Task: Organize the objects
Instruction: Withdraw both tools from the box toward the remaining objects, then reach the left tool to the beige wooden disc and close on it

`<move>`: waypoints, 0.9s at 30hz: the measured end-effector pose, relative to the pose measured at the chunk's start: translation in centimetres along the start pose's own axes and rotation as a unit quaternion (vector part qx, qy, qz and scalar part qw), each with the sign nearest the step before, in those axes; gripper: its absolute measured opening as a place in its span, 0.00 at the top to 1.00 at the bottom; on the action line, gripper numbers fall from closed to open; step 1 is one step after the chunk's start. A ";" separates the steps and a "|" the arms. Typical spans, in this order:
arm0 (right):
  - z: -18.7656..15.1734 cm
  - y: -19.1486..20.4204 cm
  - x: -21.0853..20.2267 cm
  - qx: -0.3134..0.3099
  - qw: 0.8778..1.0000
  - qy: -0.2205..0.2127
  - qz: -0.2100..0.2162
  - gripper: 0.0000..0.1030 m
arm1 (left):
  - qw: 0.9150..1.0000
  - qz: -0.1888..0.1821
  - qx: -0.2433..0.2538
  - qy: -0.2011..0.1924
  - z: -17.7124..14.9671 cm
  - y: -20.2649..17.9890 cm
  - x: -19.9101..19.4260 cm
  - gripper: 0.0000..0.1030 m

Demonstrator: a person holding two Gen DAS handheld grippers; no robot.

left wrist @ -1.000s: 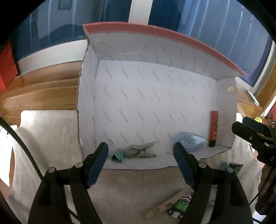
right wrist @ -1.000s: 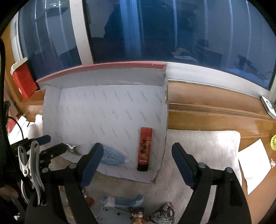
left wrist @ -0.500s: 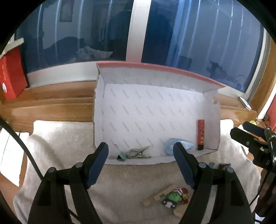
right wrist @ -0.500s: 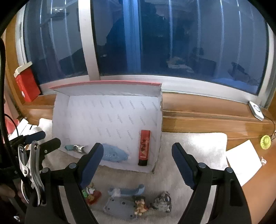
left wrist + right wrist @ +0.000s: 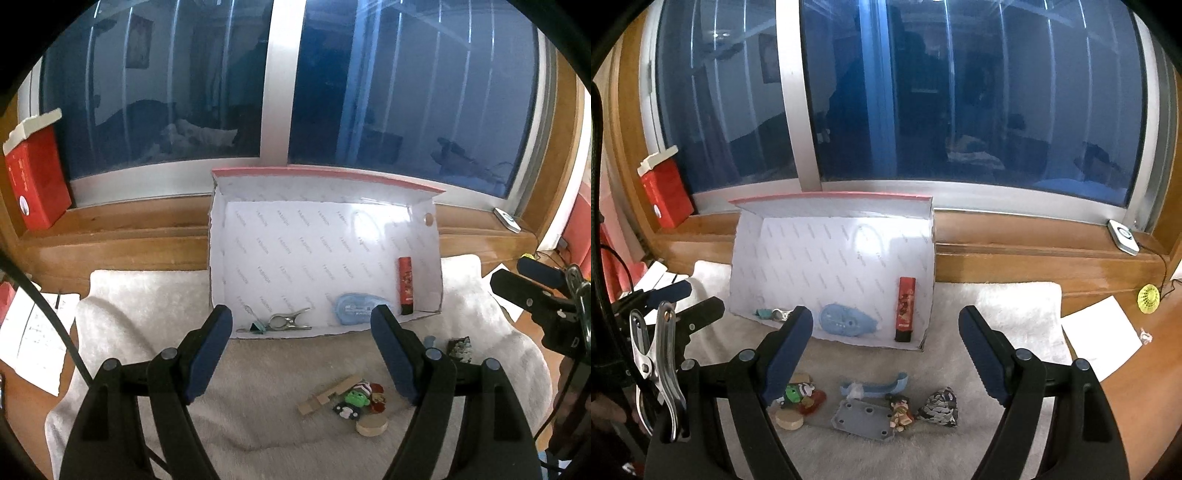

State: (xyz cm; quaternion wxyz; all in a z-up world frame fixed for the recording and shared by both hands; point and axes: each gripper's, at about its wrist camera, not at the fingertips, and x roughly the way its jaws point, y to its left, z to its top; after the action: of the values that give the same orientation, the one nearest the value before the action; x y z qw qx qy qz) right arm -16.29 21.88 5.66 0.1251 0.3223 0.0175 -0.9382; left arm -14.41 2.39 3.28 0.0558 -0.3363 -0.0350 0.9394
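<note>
A white open box [image 5: 280, 258] with a red rim lies on a white towel [image 5: 147, 295]. It holds a red tube [image 5: 405, 286], a blue tape dispenser [image 5: 354, 313], a metal clip [image 5: 290, 322] and a small green binder clip [image 5: 257, 327]. The box [image 5: 812, 258] also shows in the right wrist view. Loose items lie in front of it: a wooden piece [image 5: 327, 395], a green figure [image 5: 356, 397], a wooden disc [image 5: 371, 425], a grey plate [image 5: 864, 419], a blue scoop [image 5: 879, 387] and a dark crumpled piece [image 5: 940, 408]. My left gripper [image 5: 301, 350] and right gripper [image 5: 886, 350] are both open and empty, above the towel.
A wooden window sill [image 5: 1034, 254] runs behind the box. A red carton [image 5: 35, 181] stands on it at the left. Paper sheets [image 5: 1099, 338] lie at the right, and another sheet [image 5: 31, 341] at the left. A white device [image 5: 1123, 242] sits on the sill.
Both grippers have pulled back and up from the box, so it looks smaller and the loose items on the towel have come into view. Both stay open.
</note>
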 end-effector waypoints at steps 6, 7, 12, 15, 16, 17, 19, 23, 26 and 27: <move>-0.5 0.4 -0.9 -0.001 1.000 -0.005 0.001 0.19 | 1.000 -0.002 0.008 -0.005 -0.4 -0.7 -0.9 0.24; -0.5 0.5 -1.1 0.000 1.000 -0.005 0.000 0.19 | 1.000 -0.003 0.009 -0.004 -0.5 -0.6 -1.0 0.24; -1.0 0.7 -1.5 -0.007 1.000 -0.002 -0.002 0.19 | 1.000 0.002 0.010 -0.001 -1.0 -0.5 -1.5 0.24; -1.4 0.6 -1.6 -0.005 1.000 0.004 -0.003 0.19 | 1.000 0.003 0.003 0.002 -1.2 -0.3 -1.5 0.24; -1.5 0.6 -1.7 -0.004 1.000 0.006 -0.002 0.19 | 1.000 0.004 0.001 0.004 -1.3 -0.2 -1.5 0.24; -1.6 0.6 -1.7 -0.003 1.000 0.008 -0.001 0.19 | 1.000 0.004 0.000 0.006 -1.5 -0.1 -1.5 0.24; -1.8 0.7 -1.7 -0.006 1.000 0.011 0.000 0.19 | 1.000 0.004 -0.004 0.010 -1.9 0.2 -1.5 0.24; -2.3 1.1 -1.6 -0.012 1.000 0.018 0.005 0.19 | 1.000 0.009 -0.011 0.020 -2.5 0.5 -1.2 0.24; -2.9 1.2 -1.2 -0.015 0.999 0.029 0.009 0.19 | 0.999 0.007 -0.021 0.030 -3.0 0.8 -1.0 0.24; -3.2 1.3 -1.0 -0.016 0.999 0.035 0.010 0.19 | 0.999 0.005 -0.025 0.034 -3.2 0.9 -0.9 0.24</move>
State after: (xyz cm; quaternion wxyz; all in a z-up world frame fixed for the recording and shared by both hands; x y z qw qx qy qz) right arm -13.29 21.23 3.86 0.1391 0.3533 0.0331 -0.9245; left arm -11.73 1.48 1.28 0.0436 -0.3699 -0.0548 0.9264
